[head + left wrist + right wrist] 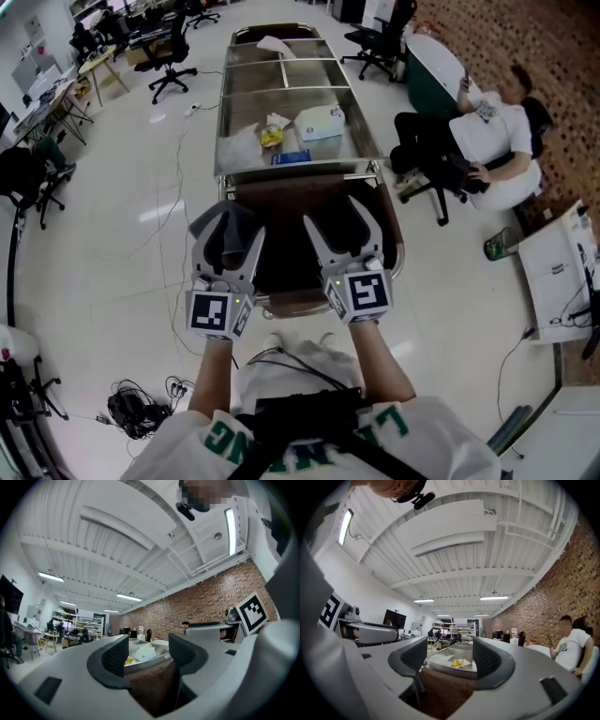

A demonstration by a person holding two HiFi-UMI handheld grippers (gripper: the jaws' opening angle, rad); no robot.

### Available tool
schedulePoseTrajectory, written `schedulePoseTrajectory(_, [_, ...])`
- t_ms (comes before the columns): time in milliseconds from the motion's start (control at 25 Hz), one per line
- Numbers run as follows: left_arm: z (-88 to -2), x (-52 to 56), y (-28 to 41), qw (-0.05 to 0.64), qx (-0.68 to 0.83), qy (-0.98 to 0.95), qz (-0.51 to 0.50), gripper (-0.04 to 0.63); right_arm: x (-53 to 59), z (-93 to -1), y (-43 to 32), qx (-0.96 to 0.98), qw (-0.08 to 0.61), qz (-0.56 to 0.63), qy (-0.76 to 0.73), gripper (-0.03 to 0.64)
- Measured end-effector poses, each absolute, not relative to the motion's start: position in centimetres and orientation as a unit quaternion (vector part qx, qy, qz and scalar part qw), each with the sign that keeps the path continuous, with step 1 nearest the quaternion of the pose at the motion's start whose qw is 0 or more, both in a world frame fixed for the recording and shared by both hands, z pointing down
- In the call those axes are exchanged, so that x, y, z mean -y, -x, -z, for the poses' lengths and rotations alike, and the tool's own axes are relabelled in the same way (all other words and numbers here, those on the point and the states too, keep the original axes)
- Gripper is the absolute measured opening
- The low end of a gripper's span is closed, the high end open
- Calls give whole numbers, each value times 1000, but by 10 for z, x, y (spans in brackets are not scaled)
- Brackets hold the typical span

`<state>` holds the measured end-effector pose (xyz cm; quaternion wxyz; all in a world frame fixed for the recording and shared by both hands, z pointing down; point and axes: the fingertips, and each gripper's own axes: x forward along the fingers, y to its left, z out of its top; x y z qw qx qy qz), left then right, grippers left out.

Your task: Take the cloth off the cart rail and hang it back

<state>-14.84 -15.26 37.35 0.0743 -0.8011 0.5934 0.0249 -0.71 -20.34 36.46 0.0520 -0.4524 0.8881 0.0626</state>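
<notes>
A dark brown cloth (298,246) lies draped over the near end of the steel cart (225,112), by its end rail (292,302). My left gripper (229,236) hovers over the cloth's left part and my right gripper (335,221) over its right part. Both are open. In the left gripper view the brown cloth (154,686) shows low between the left gripper's (148,654) pads, untouched by them. The right gripper view shows the same cloth (440,691) below the spread pads of the right gripper (450,657).
On the cart's tray lie a white box (321,122), a yellow packet (272,138), a blue item (291,157) and a clear bag (239,148). A person (487,141) sits in a chair close to the cart's right side. Cables (131,408) lie on the floor at the left.
</notes>
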Motion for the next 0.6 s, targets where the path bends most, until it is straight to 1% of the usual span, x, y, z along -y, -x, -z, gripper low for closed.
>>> schedulePoseTrajectory(240, [-381, 166, 124, 71, -580, 811, -23, 264, 206, -375, -27, -870, 37, -69, 487, 321])
schedulePoseTrajectory(600, [-377, 175, 105, 69, -570, 818, -30, 264, 210, -379, -54, -858, 33, -59, 510, 316])
